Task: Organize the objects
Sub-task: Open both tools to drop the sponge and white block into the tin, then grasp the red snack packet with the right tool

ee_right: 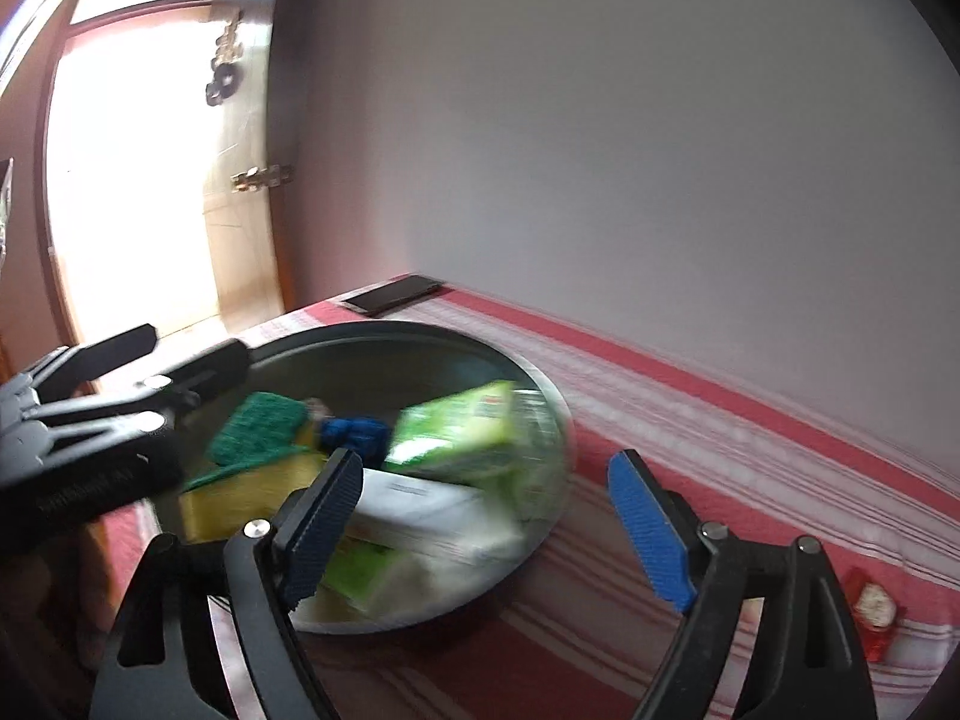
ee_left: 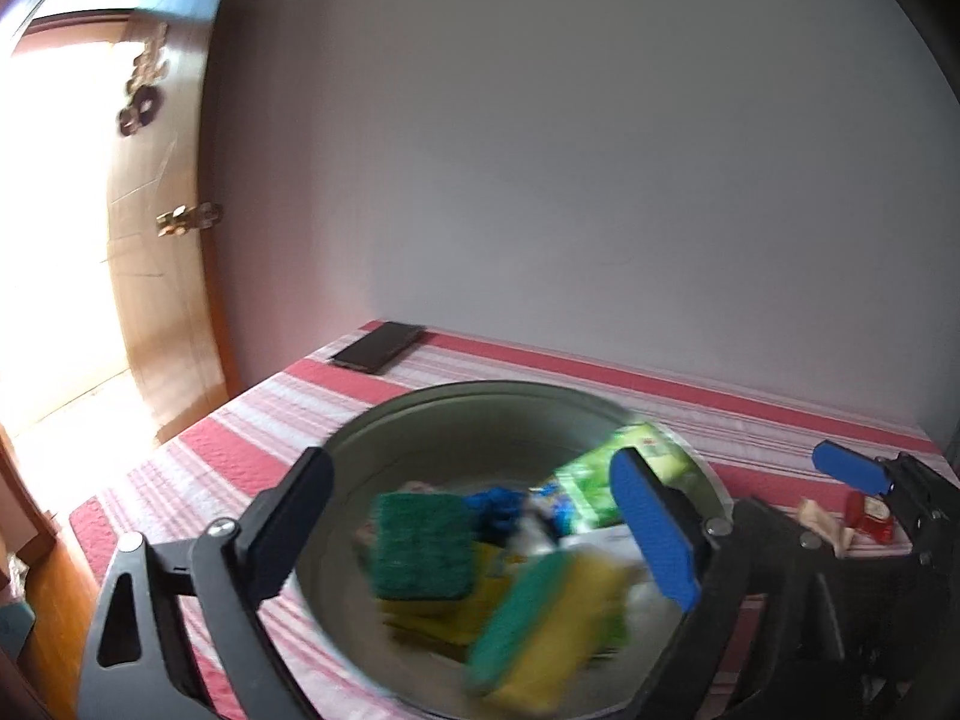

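The bowl point(ee_left: 420, 414) looks like dull grey metal, smooth inside; the sponges point(ee_left: 420, 546) have rough green scouring faces on soft yellow foam; the green packet point(ee_right: 462, 432) is glossy; the cloth point(ee_left: 750, 414) is woven, striped red and white, matt; the door point(ee_left: 162, 276) is varnished wood; each tool point(ee_right: 486, 522) is matt black plastic with ribbed blue pads point(ee_right: 648, 522).

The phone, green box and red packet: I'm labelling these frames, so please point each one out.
phone point(ee_left: 379, 347), left wrist view, middle of its dark screen.
green box point(ee_right: 456, 429), right wrist view, its top face.
red packet point(ee_right: 873, 615), right wrist view, its middle.
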Available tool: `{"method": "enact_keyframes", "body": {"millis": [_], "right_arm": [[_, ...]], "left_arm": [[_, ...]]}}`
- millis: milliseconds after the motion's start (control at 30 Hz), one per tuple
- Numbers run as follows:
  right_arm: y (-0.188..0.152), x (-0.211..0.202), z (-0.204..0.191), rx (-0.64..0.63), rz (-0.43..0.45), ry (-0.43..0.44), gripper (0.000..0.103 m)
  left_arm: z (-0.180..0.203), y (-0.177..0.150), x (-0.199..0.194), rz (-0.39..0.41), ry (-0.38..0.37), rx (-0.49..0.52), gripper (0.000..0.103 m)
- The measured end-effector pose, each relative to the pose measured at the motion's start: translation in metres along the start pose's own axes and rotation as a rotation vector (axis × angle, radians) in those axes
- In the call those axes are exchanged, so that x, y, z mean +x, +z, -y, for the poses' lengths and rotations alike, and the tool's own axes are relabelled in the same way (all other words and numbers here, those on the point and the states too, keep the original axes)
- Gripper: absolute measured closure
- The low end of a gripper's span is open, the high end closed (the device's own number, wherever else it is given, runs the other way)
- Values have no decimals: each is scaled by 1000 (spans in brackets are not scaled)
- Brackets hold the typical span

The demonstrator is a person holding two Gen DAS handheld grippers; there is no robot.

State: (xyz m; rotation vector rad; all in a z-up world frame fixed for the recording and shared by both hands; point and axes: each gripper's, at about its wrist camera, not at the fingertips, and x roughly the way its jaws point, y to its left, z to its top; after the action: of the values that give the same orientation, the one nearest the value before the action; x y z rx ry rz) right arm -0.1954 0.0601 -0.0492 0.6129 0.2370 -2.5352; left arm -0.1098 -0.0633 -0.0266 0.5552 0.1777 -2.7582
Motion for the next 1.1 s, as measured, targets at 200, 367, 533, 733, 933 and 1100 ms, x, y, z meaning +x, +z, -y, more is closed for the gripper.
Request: {"method": "enact_keyframes", "body": {"millis": [200,367,533,733,933,1100], "right_arm": [[-20,-15,79,65,-11,-148,17],[-41,-23,147,128,-36,-269,17],[-59,-15,192,134,-121,-286,17],[-68,6,210,106,-230,-206,17],[-72,30,213,68,-322,-175,17],[-77,33,222,125,-350,-185,26]], "left_arm": [[70,-5,-16,25,-107,122,0],[147,-15,1,-44,-228,243,0],[214,-34,45,-189,-301,342,0],[234,-38,80,-279,-288,331,0],[228,-42,90,-316,-284,298,0],[241,-50,94,-337,-296,328,0]]}}
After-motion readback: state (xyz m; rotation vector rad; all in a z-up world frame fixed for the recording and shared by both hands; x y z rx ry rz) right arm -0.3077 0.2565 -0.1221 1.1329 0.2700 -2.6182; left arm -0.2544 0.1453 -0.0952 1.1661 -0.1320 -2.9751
